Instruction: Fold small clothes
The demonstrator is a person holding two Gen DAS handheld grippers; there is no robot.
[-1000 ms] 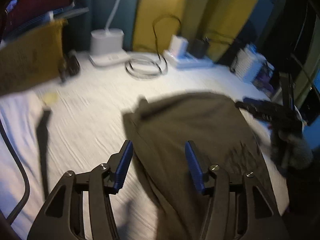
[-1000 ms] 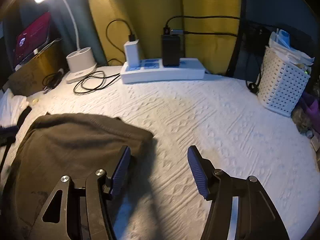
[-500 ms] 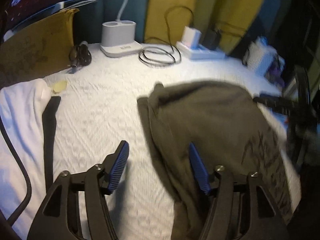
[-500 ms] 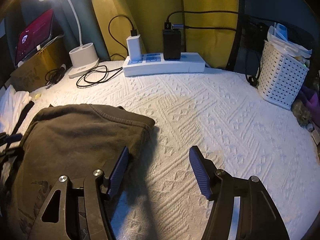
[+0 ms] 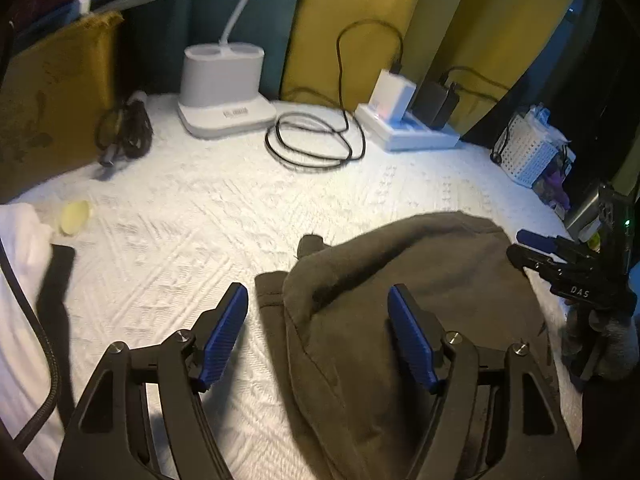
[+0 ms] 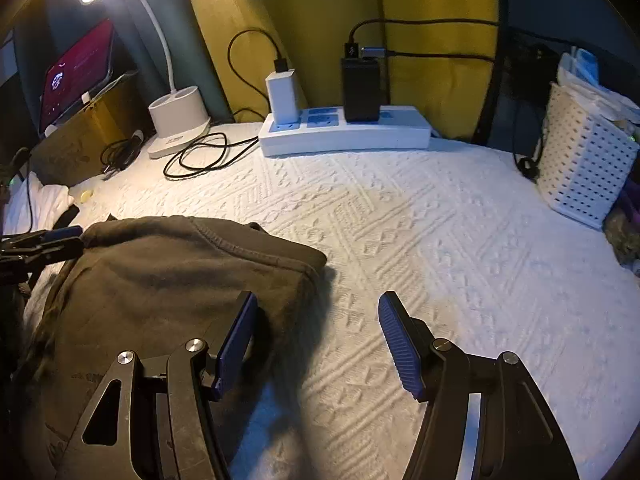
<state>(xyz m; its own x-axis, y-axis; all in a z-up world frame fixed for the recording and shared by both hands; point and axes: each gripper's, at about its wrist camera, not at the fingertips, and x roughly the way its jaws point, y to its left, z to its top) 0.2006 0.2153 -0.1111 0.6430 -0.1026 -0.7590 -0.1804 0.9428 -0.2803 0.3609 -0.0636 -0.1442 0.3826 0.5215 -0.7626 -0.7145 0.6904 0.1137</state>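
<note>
A dark olive-brown garment [image 5: 420, 280] lies folded on the white textured bedspread [image 5: 192, 216]. My left gripper [image 5: 318, 300] hovers over the garment's left edge with its jaws opening. That edge lies below the gap, and the blue pads do not press on it. In the right wrist view the same garment [image 6: 180, 272] fills the lower left. My right gripper [image 6: 318, 304] stands open at its right edge, its left finger above the cloth and its right finger above bare bedspread [image 6: 460, 240]. Each gripper also shows at the rim of the other view: right gripper [image 5: 560, 256], left gripper [image 6: 44, 240].
Along the back stand a white lamp base [image 6: 178, 124], a coiled black cable [image 6: 200, 156] and a white power strip [image 6: 344, 132] with chargers. A white perforated basket [image 6: 584, 172] is at the right. At the left are white cloth [image 5: 16, 280] and a brown box [image 5: 52, 96].
The left gripper's jaws have spread wider and it has shifted sideways, so the garment's left edge now lies between its fingers. The right gripper has barely moved.
</note>
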